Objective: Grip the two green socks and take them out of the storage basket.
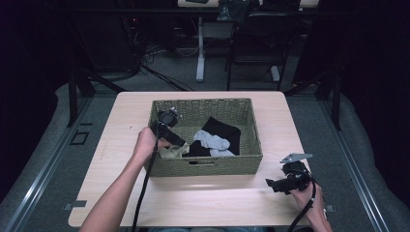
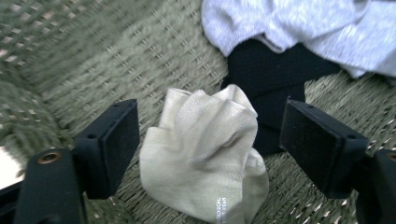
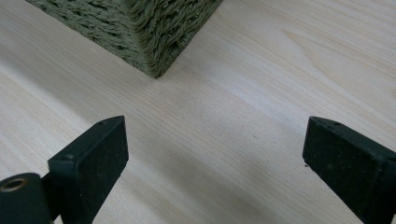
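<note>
A green woven basket [image 1: 251, 126] stands on the middle of the wooden table. Inside lie a cream sock [image 2: 205, 154] at the front left [image 1: 173, 152], a black garment [image 1: 223, 130] and a light grey sock [image 1: 211, 141]. My left gripper [image 2: 210, 140] reaches into the basket's front left corner [image 1: 178, 141], open, its jaws on either side of the cream sock without closing on it. The black cloth [image 2: 271, 79] and the grey sock [image 2: 299, 28] lie just beyond. My right gripper [image 1: 271, 184] hangs open over the bare table [image 3: 224, 121] near the basket's front right corner [image 3: 154, 42].
The table [image 1: 125, 121] has bare wood around the basket on all sides. Beyond the far edge are a desk leg [image 1: 200, 48], a chair [image 1: 261, 43] and cables on the floor. Dark curtains close in both sides.
</note>
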Demonstrator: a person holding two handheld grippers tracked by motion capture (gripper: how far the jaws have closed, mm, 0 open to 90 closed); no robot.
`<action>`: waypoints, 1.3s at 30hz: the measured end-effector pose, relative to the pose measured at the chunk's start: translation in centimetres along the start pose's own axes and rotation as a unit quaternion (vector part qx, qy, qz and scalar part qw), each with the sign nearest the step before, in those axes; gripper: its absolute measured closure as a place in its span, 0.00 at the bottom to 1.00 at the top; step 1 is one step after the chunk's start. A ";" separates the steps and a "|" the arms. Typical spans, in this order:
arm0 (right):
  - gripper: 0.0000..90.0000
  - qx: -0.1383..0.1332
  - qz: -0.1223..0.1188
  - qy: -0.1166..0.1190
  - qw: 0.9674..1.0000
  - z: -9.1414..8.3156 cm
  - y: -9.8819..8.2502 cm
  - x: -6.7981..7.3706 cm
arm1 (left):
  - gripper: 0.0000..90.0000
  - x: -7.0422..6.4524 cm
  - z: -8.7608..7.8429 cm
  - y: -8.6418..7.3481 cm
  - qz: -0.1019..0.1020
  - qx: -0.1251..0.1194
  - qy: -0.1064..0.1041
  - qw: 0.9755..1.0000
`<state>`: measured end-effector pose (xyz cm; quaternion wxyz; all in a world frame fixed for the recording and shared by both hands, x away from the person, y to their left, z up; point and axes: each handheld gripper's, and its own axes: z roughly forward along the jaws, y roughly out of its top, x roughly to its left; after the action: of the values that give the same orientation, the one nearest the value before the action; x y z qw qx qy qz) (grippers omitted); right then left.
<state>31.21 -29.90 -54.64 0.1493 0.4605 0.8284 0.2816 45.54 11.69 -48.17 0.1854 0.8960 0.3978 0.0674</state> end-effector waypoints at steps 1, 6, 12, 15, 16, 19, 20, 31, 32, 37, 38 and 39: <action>0.07 0.000 0.000 0.000 1.000 0.0 0.0 0.0 | 0.26 -0.1 0.3 0.1 0.000 0.010 0.001 1.000; 0.07 0.000 0.000 0.000 1.000 0.0 0.0 0.0 | 0.34 -0.2 1.3 0.6 0.002 0.039 0.004 0.999; 0.07 -0.001 0.001 0.002 1.000 0.0 0.0 0.0 | 0.64 -0.3 2.4 0.8 0.001 0.067 -0.002 0.998; 0.07 0.000 -0.001 0.000 1.000 0.0 0.0 0.0 | 0.80 -0.3 2.3 0.8 0.002 0.065 0.000 0.998; 0.07 0.000 -0.001 0.001 1.000 0.0 0.0 0.0 | 0.84 -0.3 2.1 0.8 0.005 0.062 -0.001 0.998; 0.07 -0.001 0.000 0.001 1.000 0.0 0.0 0.0 | 0.92 -0.4 1.5 0.7 0.007 0.053 0.000 0.999; 0.07 -0.001 0.000 0.001 1.000 0.0 0.0 0.0 | 0.93 -0.4 1.5 0.7 0.007 0.053 0.000 0.999; 0.07 0.000 0.000 -0.001 1.000 -0.1 0.0 0.0 | 0.94 -0.2 -1.8 0.9 0.015 0.023 0.006 1.000; 0.07 0.000 0.000 -0.001 1.000 -0.1 0.0 0.0 | 0.94 -0.2 -1.8 0.9 0.015 0.023 0.006 1.000; 0.09 0.000 0.002 0.000 1.000 -0.1 0.0 0.0 | 0.94 0.1 -2.9 1.2 0.015 0.022 0.006 1.000; 0.09 0.000 0.002 0.000 1.000 -0.1 0.0 0.0 | 0.94 0.2 -3.1 1.3 0.016 0.021 0.006 1.000; 0.09 0.000 0.001 0.000 1.000 -0.1 0.0 0.0 | 0.94 0.3 -3.7 1.4 0.018 0.019 0.009 1.000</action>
<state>31.21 -29.93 -54.59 0.1490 0.4617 0.8279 0.2816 45.72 12.03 -44.21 0.1634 0.9059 0.3842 0.0713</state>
